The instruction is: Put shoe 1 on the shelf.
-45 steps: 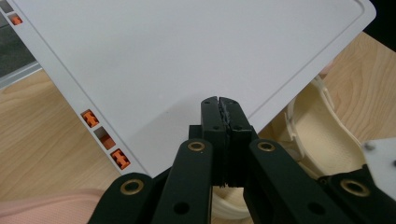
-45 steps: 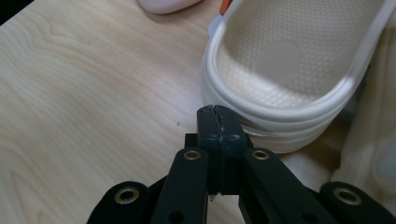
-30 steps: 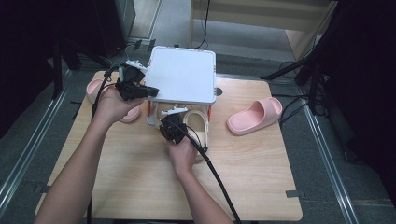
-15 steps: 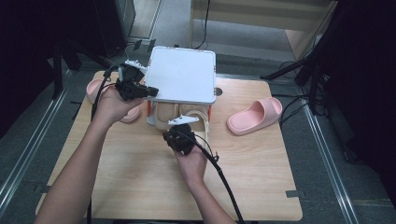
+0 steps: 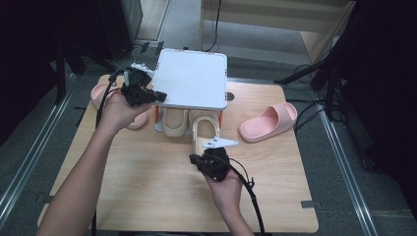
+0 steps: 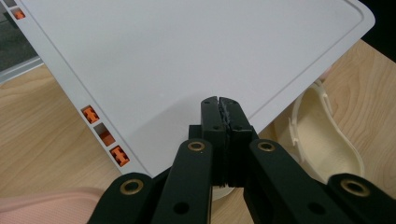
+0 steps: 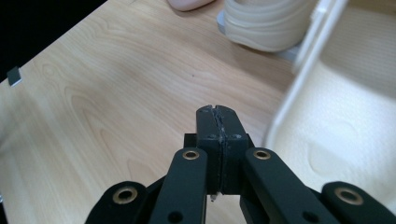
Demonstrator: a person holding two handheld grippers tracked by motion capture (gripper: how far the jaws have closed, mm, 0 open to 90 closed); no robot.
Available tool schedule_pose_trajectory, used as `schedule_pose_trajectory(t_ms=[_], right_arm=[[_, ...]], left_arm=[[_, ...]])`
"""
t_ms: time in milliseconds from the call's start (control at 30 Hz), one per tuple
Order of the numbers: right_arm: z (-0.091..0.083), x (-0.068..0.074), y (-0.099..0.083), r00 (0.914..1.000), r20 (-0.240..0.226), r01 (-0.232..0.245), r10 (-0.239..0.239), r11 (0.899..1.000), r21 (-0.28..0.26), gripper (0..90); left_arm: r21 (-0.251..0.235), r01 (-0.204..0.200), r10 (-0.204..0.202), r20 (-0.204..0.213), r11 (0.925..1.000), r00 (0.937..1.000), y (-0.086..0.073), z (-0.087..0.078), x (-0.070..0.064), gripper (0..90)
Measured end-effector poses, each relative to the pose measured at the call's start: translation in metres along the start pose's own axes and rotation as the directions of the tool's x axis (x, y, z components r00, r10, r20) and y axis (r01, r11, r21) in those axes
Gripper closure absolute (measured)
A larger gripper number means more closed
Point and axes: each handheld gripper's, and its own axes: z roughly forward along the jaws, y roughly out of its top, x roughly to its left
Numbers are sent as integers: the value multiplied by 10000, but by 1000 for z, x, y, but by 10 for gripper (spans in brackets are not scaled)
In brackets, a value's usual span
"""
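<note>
On the light wooden tabletop (image 5: 147,187) stands a small white plastic shoe rack with a flat square top and orange connectors (image 5: 192,84), close to the far edge, a little left of the middle. Under its top sit two cream rubber slippers. The left cream slipper (image 5: 174,123) stays inside the rack, and the right cream slipper (image 5: 202,132) sticks out toward the near edge, its heel end outside the rack. A pink rubber slipper (image 5: 269,123) lies to the right of the rack, well apart from it, toward the right edge. A second pink slipper (image 5: 102,93) lies at the left side of the rack, partly hidden by the left hand (image 5: 115,109).

No readable writing or brand shows on any of these things.

The left claw (image 5: 156,97) rests on the left near corner of the rack top; in the left gripper view its jaws are pressed together with nothing between them, over the white surface. The left forearm comes in slanted from the near left corner.

The right claw (image 5: 202,158) is just beside the heel end of the protruding cream slipper, with the right hand (image 5: 223,189) behind it toward the near edge. In the right gripper view its jaws are also closed together and empty, above bare wood, with the cream slipper's side wall just to their right.
</note>
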Motion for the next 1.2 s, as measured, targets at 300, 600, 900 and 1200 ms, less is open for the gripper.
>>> schedule_pose_trajectory(t_ms=[300, 600, 900, 1200], right_arm=[[-15, -7, -25, 9988, 276, 387, -399, 9984, 414, 896], [-21, -21, -41, 9994, 303, 163, -183, 9979, 626, 896], [-11, -35, -37, 9976, 680, 77, -131, 9968, 795, 900], [4, -41, -14, 9973, 642, 322, -361, 9976, 618, 900]], left_arm=[[19, 35, -35, -9, 10000, 10000, 0, 0, 0, 897], [-11, 39, -39, 6, 10000, 10000, 0, 0, 0, 897], [10, 79, -79, -9, 10000, 10000, 0, 0, 0, 897], [29, 63, -62, -38, 10000, 10000, 0, 0, -1, 897]])
